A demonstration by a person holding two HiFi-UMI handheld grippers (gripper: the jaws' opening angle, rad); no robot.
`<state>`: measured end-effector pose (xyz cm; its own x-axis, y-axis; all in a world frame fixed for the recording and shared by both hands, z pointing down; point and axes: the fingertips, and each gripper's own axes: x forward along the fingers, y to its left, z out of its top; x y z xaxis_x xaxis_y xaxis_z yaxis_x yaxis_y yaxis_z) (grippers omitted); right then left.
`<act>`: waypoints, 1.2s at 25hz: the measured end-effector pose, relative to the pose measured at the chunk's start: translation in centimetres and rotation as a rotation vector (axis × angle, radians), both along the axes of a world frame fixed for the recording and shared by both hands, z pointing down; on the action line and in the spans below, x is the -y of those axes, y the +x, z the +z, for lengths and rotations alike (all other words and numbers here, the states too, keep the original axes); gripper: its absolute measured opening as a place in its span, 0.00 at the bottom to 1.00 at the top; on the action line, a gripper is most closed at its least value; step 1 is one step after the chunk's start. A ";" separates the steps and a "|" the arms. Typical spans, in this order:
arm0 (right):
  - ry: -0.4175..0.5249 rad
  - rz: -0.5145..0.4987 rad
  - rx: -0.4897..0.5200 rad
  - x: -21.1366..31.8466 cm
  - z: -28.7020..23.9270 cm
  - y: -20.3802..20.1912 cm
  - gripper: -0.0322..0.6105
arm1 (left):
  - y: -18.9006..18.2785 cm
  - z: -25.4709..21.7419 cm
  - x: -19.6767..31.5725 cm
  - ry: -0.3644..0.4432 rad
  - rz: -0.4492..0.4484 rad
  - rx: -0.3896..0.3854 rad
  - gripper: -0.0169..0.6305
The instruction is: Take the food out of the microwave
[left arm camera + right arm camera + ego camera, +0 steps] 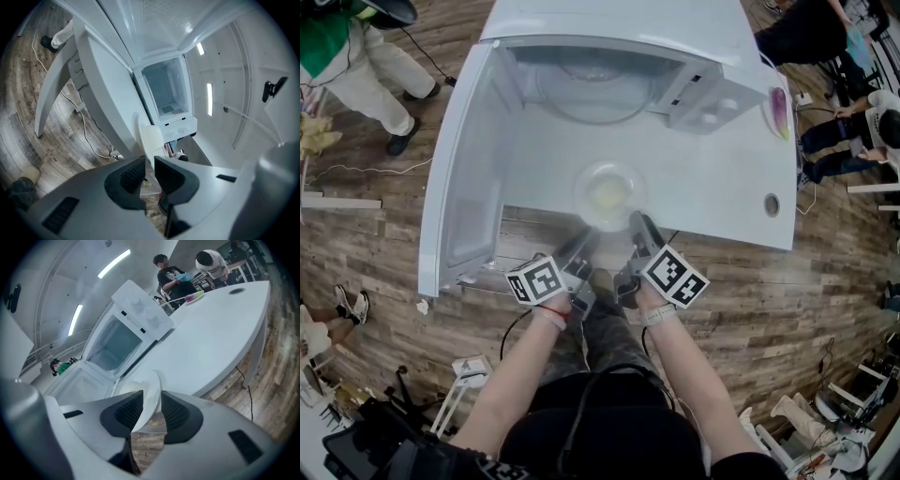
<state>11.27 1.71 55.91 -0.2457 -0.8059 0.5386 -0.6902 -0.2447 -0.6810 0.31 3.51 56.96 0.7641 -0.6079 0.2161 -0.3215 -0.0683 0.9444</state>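
Nearest in the head view were the person's two forearms, each ending in a gripper with a marker cube. The left gripper (581,249) and the right gripper (637,231) met at the near rim of a clear bowl (609,192), one at each side. Pale food (607,196) lay in the bottom of it. The bowl sat just ahead of both sets of jaws, over the white table (722,192) and outside the microwave (600,80), whose cavity stood open beyond it. The microwave door (473,169) swung out on the left gripper's side.

In the left gripper view, the left gripper (149,171) had its jaws drawn close on the bowl (151,139) – the thin rim ran up between the ribbed pads, with the open microwave (168,93) further ahead.

In the right gripper view, the right gripper (152,411) was likewise narrowed onto the bowl (149,392), its rim pinched between the pads. Beyond the jaws lay the microwave (119,341) – to the left of it – and the table (211,341) stretching away to the right.
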 end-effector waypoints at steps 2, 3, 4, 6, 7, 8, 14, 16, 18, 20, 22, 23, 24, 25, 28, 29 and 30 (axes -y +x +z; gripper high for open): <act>0.005 -0.010 -0.025 -0.1 -0.2 0.0 0.23 | -0.3 0.0 -0.3 0.005 0.010 0.020 0.12; 0.007 -0.015 -0.035 -0.1 -0.2 0.0 0.23 | -0.5 0.1 -0.5 0.008 0.013 0.034 0.12; 0.010 -0.020 -0.045 -0.2 -0.2 0.0 0.23 | -0.7 0.2 -0.7 0.010 0.016 0.051 0.12; 0.018 -0.033 -0.062 -0.3 -0.2 0.0 0.21 | -1.1 0.7 -1.1 0.006 0.032 0.090 0.12; 0.023 -0.040 -0.073 -0.4 -0.2 -0.1 0.18 | -1.1 0.9 -1.4 0.003 0.048 0.107 0.12; 0.027 -0.049 -0.088 -0.4 -0.2 -0.1 0.16 | -1.1 1.1 -1.7 0.004 0.065 0.124 0.12; 0.069 -0.181 -0.200 -0.6 -1.2 -1.1 0.08 | -1.4 0.3 -2.8 0.119 0.129 0.239 0.04; 0.095 -0.240 -0.242 -0.7 -1.8 -1.7 0.08 | -1.4 -0.2 -3.0 0.163 0.151 0.270 0.04; 0.124 -0.297 -0.287 -0.7 -2.5 -2.3 0.08 | -1.2 -0.8 -2.9 0.209 0.172 0.292 0.04; 0.154 -0.347 -0.321 -0.8 -3.2 -3.0 0.08 | -1.2 -1.6 -2.7 0.256 0.182 0.311 0.04; 0.179 -0.381 -0.335 -1.0 -3.8 -3.7 0.08 | -1.2 -2.4 -2.4 0.292 0.187 0.325 0.04; 0.190 -0.394 -0.336 -1.0 -4.2 -3.9 0.08 | -1.1 -2.7 -2.2 0.305 0.190 0.330 0.04; 0.200 -0.406 -0.337 -1.1 -4.5 -4.2 0.08 | -1.1 -3.0 -2.1 0.314 0.192 0.334 0.04; 0.209 -0.417 -0.339 -1.2 -4.7 -4.5 0.08 | -1.1 -3.2 -2.0 0.321 0.194 0.337 0.04; 0.231 -0.448 -0.346 -1.5 -5.4 -5.2 0.08 | -1.3 -3.9 -1.7 0.334 0.189 0.342 0.04; 0.238 -0.455 -0.349 -1.6 -5.7 -5.4 0.08 | -1.3 -4.2 -1.6 0.339 0.186 0.344 0.04; 0.245 -0.461 -0.351 -1.7 -6.0 -5.5 0.08 | -1.4 -4.5 -1.5 0.347 0.184 0.348 0.04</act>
<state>5.74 3.40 49.91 -0.4397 -0.7691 0.4638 -0.8800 0.2659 -0.3935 -1.04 5.02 52.47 0.7839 -0.5513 0.2856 -0.5652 -0.4431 0.6959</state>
